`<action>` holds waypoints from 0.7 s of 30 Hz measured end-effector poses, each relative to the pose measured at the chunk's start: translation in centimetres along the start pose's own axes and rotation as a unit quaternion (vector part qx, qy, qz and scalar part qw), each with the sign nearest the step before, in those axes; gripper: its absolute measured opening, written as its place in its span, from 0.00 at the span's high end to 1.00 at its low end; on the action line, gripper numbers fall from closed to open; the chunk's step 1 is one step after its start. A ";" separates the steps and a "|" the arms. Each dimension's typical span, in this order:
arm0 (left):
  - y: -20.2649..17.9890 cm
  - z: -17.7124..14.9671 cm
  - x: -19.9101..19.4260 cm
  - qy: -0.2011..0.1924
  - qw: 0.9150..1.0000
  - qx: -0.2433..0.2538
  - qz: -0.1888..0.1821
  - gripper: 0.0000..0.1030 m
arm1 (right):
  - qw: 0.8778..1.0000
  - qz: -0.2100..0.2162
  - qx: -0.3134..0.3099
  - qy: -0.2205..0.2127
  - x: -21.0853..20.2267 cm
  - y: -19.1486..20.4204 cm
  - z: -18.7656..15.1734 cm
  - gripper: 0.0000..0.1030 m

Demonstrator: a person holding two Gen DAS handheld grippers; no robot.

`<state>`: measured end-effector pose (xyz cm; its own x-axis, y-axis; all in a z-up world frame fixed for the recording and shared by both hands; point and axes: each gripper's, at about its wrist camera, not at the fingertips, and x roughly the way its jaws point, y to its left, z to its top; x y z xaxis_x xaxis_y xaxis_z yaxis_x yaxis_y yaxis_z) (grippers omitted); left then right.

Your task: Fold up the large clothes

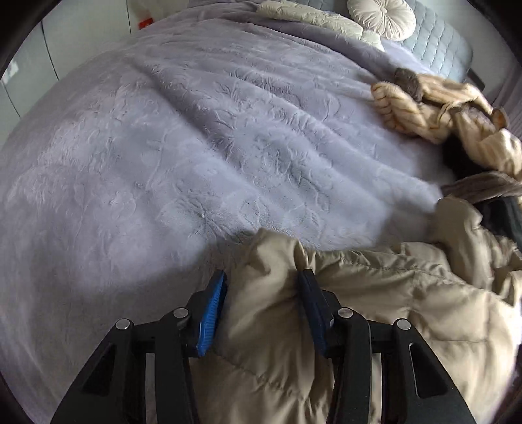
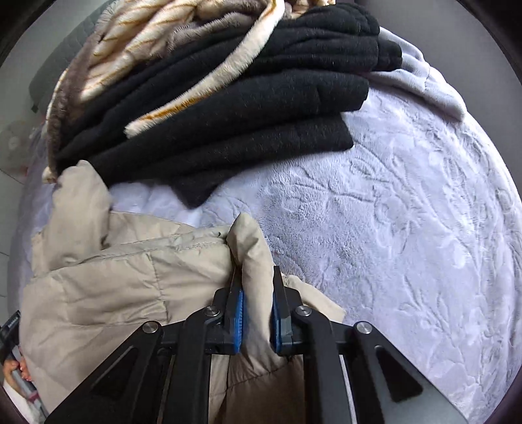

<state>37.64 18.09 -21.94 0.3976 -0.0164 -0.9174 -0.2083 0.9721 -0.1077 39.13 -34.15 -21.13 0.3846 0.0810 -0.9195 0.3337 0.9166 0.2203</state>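
1. The beige puffer jacket (image 1: 375, 313) lies on the lavender embossed blanket (image 1: 169, 169) that covers the bed, at the near edge of both wrist views.
2. The left gripper (image 1: 264, 287) has its jaws set apart, with a thick fold of the jacket's padded fabric between them. The blue pad of the left-hand finger (image 1: 213, 313) lies against the fabric; the right-hand finger presses into a crease.
3. The right gripper (image 2: 256, 283) has its jaws drawn close together, pinching a narrow raised ridge of the jacket (image 2: 124, 280) near a stitched seam.
4. A folded black fleece garment (image 2: 261, 107) rests on the blanket (image 2: 407, 228) beyond the jacket, apart from the right gripper.
5. A cream striped plush garment (image 2: 156, 39) lies across the black fleece.
6. A round cream cushion (image 1: 381, 14) sits at the far end of the bed.
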 end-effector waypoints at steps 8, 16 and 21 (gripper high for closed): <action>-0.2 0.7 2.2 0.004 1.000 -0.003 0.022 0.52 | 1.000 -0.016 0.006 0.006 2.2 0.2 0.6 0.82; 1.3 1.1 -2.3 -0.014 0.999 -0.025 0.032 0.51 | 0.998 -0.056 0.016 -0.011 -0.7 0.1 1.3 0.48; 0.2 -0.7 -5.3 -0.006 0.998 0.047 0.047 0.51 | 0.998 -0.040 0.037 -0.032 -4.7 -1.0 0.2 0.45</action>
<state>34.81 18.23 -17.36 0.3911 0.0787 -0.9170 -0.1612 0.9868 0.0159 37.14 -35.50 -16.94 0.4075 -0.0193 -0.9130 0.4277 0.8874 0.1721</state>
